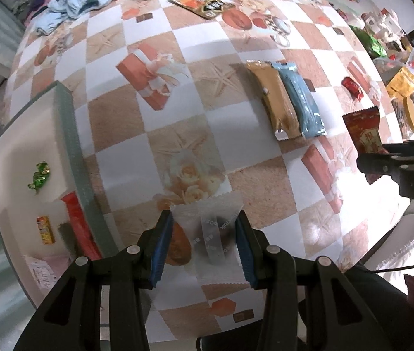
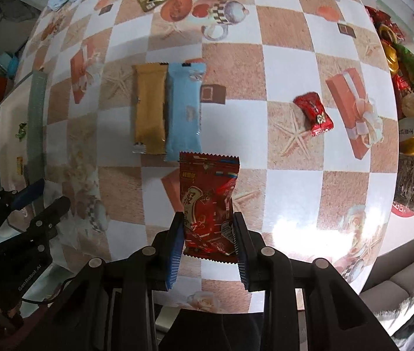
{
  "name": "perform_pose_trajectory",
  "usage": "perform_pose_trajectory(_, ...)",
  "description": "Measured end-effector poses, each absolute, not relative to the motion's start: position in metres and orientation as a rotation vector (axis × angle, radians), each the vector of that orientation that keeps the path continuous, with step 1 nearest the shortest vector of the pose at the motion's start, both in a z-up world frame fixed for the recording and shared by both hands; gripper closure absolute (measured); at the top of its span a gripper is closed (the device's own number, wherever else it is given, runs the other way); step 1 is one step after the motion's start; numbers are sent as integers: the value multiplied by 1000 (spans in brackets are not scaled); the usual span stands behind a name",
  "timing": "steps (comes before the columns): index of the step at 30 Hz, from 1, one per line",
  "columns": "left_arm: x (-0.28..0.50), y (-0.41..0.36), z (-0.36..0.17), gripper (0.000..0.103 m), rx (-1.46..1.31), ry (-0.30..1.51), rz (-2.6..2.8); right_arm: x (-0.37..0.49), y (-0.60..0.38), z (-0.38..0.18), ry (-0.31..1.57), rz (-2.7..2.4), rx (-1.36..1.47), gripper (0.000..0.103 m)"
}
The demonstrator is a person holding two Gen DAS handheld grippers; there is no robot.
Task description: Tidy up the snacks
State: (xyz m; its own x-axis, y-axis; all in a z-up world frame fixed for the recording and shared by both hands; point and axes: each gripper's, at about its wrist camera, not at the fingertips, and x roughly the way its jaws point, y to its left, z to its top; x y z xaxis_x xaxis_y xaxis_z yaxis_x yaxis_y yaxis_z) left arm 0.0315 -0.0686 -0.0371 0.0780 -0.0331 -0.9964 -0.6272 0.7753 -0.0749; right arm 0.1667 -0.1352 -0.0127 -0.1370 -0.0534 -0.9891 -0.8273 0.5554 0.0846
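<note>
Right wrist view: we pinched the red packet in the right gripper; our left gripper clamped a clear packet, both lifted for sorting into the box beside it.

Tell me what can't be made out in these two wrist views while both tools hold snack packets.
- Clear packet in the left tool: left wrist view, contents unreadable through the see-through film.
- White tray: both views, its near end is cut off or hidden by the tools; the pink packet print is too small.
- Snack pile: right wrist view, cut by the edge.
- Red packet in the right tool: text blurred.
</note>
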Motion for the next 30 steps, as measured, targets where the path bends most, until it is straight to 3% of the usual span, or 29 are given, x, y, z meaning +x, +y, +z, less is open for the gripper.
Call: perform_pose_trajectory(30, -71, -13, -15, 57, -686, 1320, 696, 95, -56, 10, 1429, 1014, -971, 69)
